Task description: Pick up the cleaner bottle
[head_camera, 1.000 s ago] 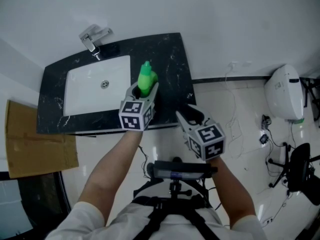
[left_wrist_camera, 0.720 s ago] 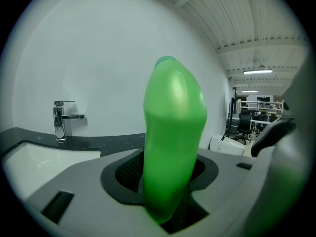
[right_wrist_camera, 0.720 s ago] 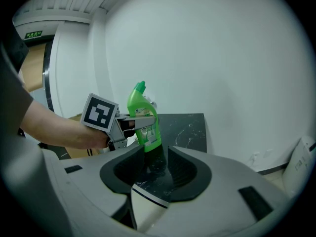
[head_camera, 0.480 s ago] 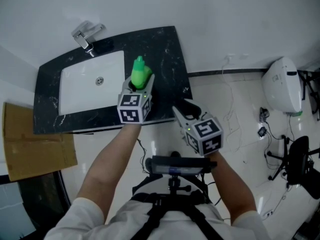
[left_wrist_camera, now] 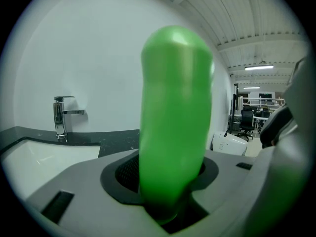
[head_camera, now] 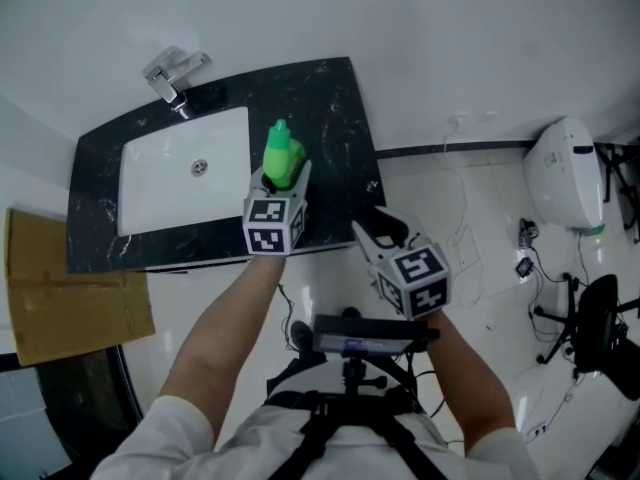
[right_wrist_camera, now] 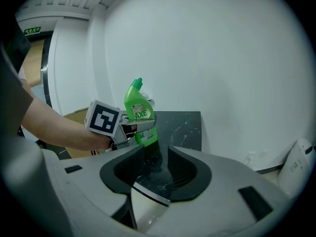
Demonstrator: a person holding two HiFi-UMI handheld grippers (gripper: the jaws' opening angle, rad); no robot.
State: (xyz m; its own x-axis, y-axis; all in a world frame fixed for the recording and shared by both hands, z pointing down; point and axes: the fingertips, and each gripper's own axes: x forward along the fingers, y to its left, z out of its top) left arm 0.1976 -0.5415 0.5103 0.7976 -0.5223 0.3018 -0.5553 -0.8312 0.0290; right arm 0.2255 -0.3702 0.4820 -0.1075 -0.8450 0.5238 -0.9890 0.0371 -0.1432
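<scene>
The green cleaner bottle stands upright between the jaws of my left gripper, held above the black marble counter. It fills the left gripper view as a green column clamped between the grey jaws. From the right gripper view, the same bottle shows its label, with the left gripper shut on its lower body. My right gripper hangs over the counter's front right corner, its jaws apart with nothing between them.
A white sink basin with a chrome tap is set into the counter's left half. Brown cardboard leans at the left. A white appliance, cables and an office chair stand on the floor at right.
The left gripper with the bottle has stayed over the counter, shifting slightly right since half a second ago. The right gripper has barely moved.
</scene>
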